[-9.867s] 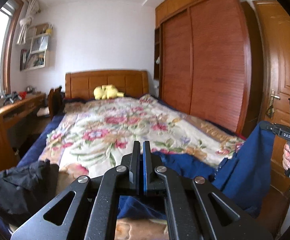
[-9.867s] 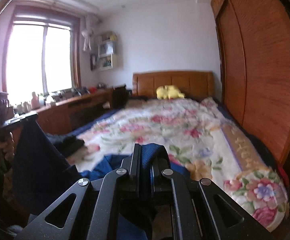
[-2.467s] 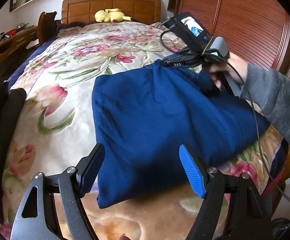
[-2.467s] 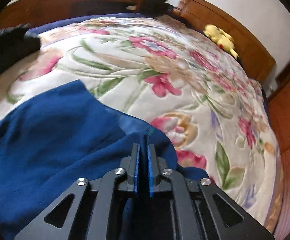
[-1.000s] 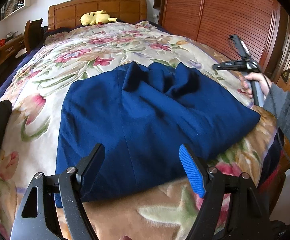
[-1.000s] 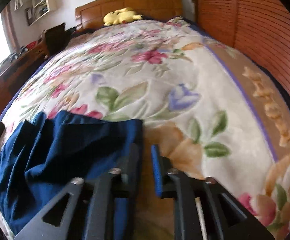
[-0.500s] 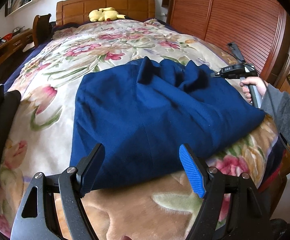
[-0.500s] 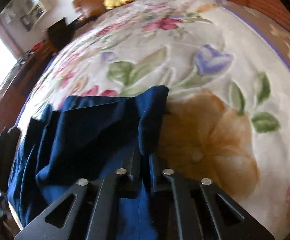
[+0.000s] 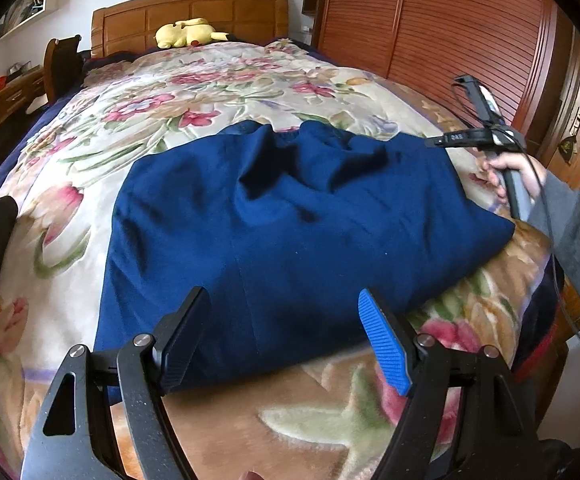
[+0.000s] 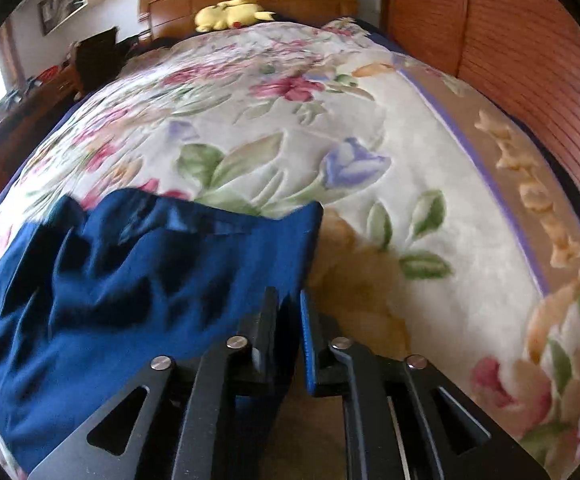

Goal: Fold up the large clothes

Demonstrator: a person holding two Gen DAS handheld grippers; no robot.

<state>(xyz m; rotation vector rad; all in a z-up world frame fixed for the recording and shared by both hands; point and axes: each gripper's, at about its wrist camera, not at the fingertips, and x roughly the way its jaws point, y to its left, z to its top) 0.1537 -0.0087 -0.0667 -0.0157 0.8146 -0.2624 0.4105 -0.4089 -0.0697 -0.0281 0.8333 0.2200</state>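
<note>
Since half a second back the right gripper (image 10: 290,312) has just eased its jaws apart, cloth edge loose between them, left gripper (image 9: 286,340) gaping at bottom centre over the blue garment (image 9: 290,220) mid-frame on the bedspread (image 9: 210,92), so that bunched far edge could stay crumpled.

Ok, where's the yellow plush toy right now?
The yellow plush toy lies at the bed's far end against the wooden headboard, well beyond the blue garment.

Home bedroom: bed (image 9: 90,184) with floral blanket, wooden headboard (image 9: 210,12), slatted wardrobe (image 9: 450,28), plush toy (image 9: 186,33).
</note>
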